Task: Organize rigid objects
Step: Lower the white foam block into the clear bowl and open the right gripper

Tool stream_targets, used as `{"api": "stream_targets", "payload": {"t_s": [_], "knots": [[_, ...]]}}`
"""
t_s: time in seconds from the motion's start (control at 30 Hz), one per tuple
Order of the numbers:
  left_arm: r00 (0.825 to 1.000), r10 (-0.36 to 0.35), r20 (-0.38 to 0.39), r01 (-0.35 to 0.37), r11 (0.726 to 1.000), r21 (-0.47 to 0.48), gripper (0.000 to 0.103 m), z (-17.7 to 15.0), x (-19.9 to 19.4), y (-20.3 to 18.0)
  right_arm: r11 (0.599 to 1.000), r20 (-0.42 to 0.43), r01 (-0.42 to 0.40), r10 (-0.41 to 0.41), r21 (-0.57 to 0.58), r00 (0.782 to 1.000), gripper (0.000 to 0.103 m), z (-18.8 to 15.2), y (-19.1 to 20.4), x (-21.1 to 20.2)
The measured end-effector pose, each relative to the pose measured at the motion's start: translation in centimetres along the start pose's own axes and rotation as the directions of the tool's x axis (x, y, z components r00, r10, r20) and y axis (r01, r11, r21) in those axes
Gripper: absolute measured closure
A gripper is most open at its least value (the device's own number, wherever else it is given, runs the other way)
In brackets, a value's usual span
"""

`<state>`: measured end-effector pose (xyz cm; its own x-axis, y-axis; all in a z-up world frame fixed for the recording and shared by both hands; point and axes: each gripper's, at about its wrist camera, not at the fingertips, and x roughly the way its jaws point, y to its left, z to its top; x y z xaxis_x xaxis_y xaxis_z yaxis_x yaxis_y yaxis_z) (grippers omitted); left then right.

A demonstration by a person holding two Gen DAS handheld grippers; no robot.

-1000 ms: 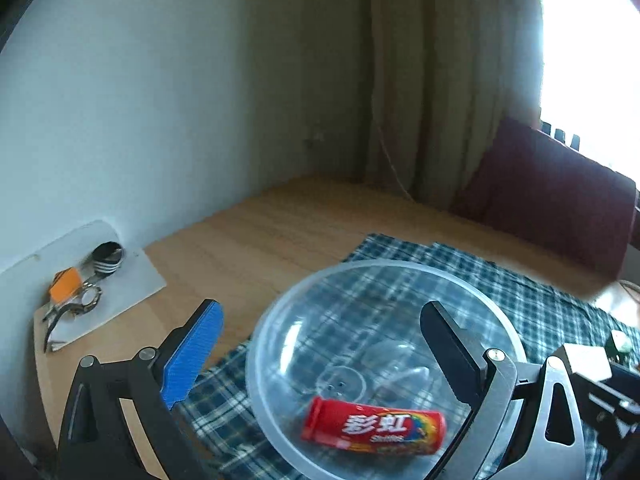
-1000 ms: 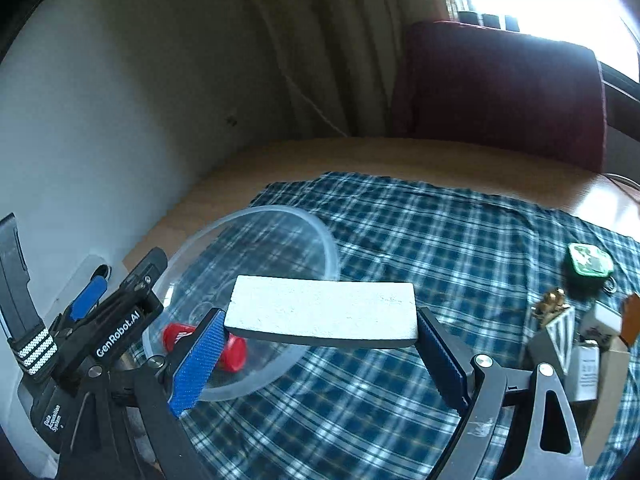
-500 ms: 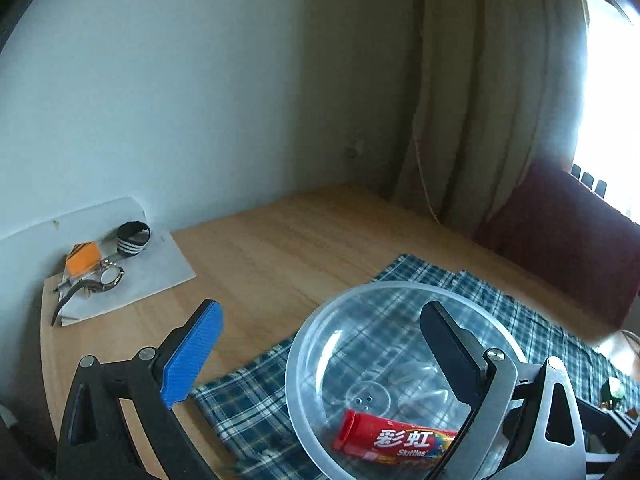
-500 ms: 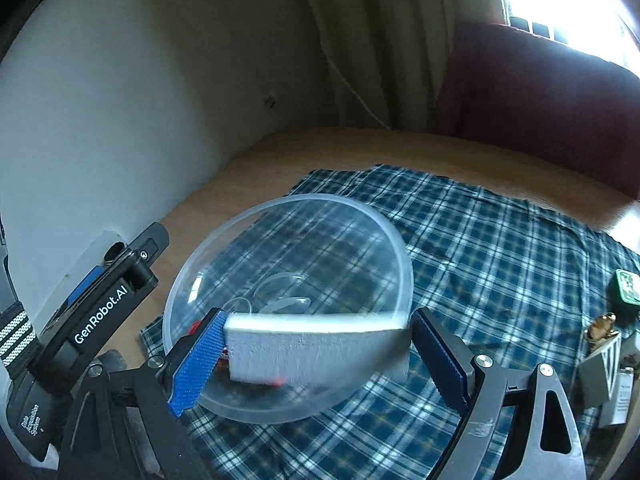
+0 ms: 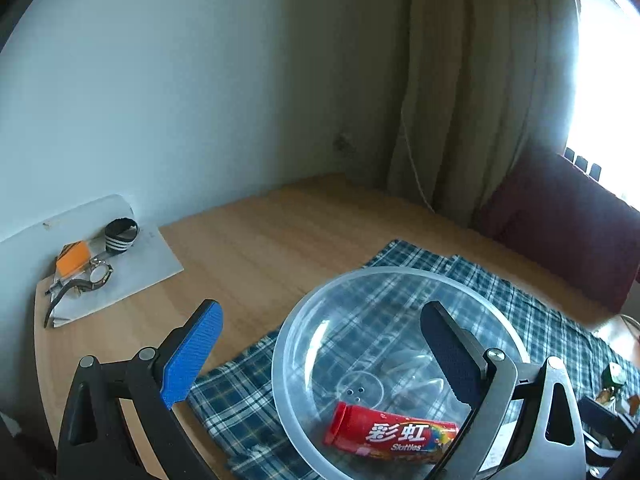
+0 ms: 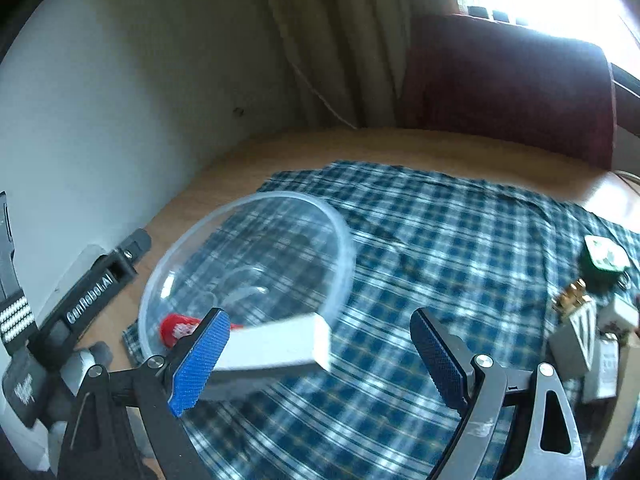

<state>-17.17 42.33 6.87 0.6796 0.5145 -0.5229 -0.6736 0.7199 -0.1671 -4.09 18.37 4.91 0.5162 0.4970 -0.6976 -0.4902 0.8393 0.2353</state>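
Observation:
A clear plastic bowl (image 5: 400, 276) stands on the plaid cloth with a red Skittles tube (image 5: 392, 434) lying in its near side. My left gripper (image 5: 320, 344) is open and holds nothing; its right finger hangs over the bowl, its left finger over the cloth's edge. In the right wrist view my right gripper (image 6: 318, 316) is open. A white rectangular block (image 6: 280, 344), blurred and tilted, lies loose by the left finger over the near rim of the bowl (image 6: 344, 248). Its right end is well short of the right finger. The tube (image 6: 174, 326) shows red behind the left finger.
The blue plaid cloth (image 6: 440, 240) covers the wooden table. Small boxes (image 6: 580, 332) and a green item (image 6: 604, 254) crowd the right side. A white sheet (image 5: 132, 276) with a watch, an orange piece and a striped band lies by the wall. A dark red chair back (image 6: 508, 84) stands behind.
My right gripper has opened and let go of the white block, which has tipped and dropped leftward at the bowl's near rim. The left gripper has drifted left, staying open.

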Motion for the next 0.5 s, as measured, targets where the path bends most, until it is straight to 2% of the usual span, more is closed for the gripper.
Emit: {"api": "stream_targets", "payload": {"t_s": [0.3, 0.37, 0.5], "knots": [[1.000, -0.016, -0.014, 0.016, 1.000, 0.002, 0.003, -0.3, 0.1, -0.4, 0.999, -0.023, 0.035, -0.035, -0.004, 0.999, 0.009, -1.6, -1.4, -1.7], [1.000, -0.016, -0.016, 0.016, 1.000, 0.002, 0.003, -0.2, 0.1, -0.4, 0.999, -0.035, 0.037, -0.038, -0.023, 0.999, 0.009, -1.6, -1.0, -1.2], [1.000, -0.018, -0.018, 0.018, 1.000, 0.003, 0.003, -0.2, 0.2, -0.4, 0.992, -0.040, 0.093, -0.096, -0.081, 0.995, 0.008, -1.1, 0.5, 0.5]]}}
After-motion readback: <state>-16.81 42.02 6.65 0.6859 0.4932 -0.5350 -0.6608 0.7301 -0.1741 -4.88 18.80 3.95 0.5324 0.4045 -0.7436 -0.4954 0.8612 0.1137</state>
